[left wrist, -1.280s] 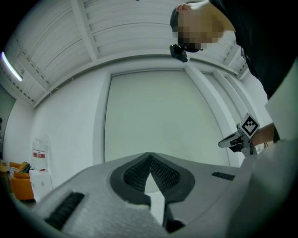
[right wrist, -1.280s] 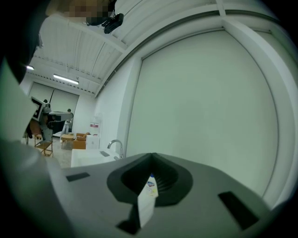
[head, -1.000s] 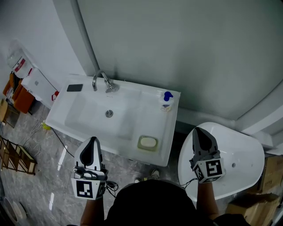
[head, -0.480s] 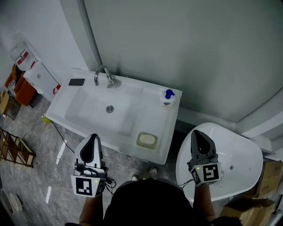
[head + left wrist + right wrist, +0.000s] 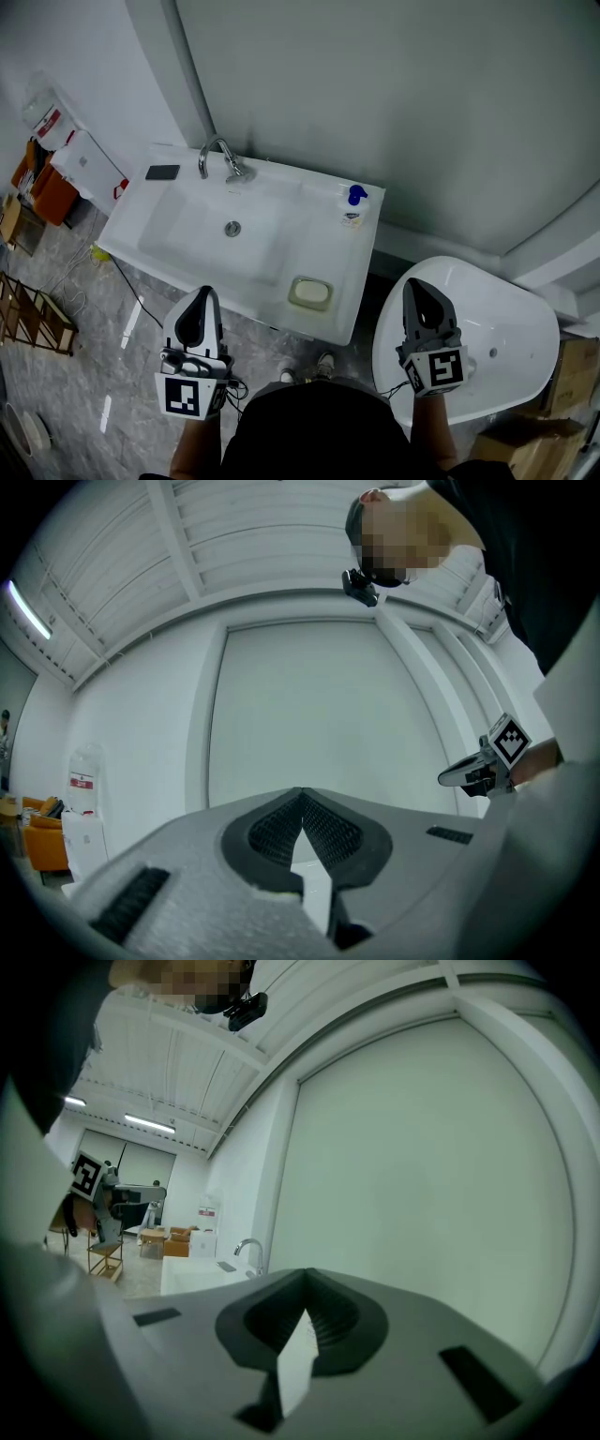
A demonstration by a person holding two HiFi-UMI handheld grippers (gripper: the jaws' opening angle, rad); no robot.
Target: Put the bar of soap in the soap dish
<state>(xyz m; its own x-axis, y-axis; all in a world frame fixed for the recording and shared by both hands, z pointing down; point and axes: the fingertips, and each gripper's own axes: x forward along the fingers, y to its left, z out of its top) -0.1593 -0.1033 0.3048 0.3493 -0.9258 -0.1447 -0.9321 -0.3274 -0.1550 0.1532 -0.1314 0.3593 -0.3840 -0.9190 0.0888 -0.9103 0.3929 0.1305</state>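
The bar of soap (image 5: 313, 293) is seen lying in the soap dish (image 5: 296, 302), set at the front right corner of the sink (image 5: 178, 246). The left gripper (image 5: 200, 294), held before the sink, and the right gripper (image 5: 413, 285), held right of it, are closed tight on nothing.

- The left gripper (image 5: 199, 296) is held out in front of the body at the lower left of the head view, pointing forward and away from the person
- Its jaws are pressed together at the tips, nothing between them (image 5: 302, 795)
- Its marker cube (image 5: 186, 398) sits at the near end, just ahead of the left forearm (image 5: 192, 452)
- The right gripper (image 5: 415, 287) is held alongside, well apart from the left one and pointing the same way
- Its jaws also meet at the tips and hold nothing (image 5: 305, 1284)
- The right marker cube (image 5: 437, 368) faces up toward the head, with the right forearm (image 5: 431, 438) behind it
- Each gripper view catches the other gripper off to its side, at much the same height
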